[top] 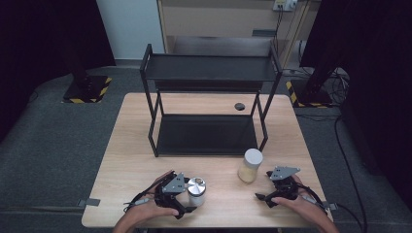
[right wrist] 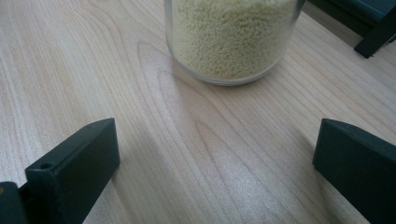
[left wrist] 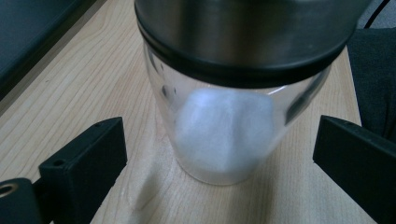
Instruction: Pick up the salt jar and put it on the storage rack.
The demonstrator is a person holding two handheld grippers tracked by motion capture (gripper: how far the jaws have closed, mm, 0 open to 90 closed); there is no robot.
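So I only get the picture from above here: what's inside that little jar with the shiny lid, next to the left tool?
Observer: The jar with the shiny lid holds a white powder, heaped at the bottom of clear glass.
Operator: Is the left tool gripping it yet?
Observer: No. The left tool is open, with a jaw on either side of the jar and a gap of bare wood showing at each.
Operator: And the yellowish jar on the right?
Observer: The yellowish jar is packed with tiny pale yellow grains. The right tool is open too, with a stretch of bare table between it and the jar.
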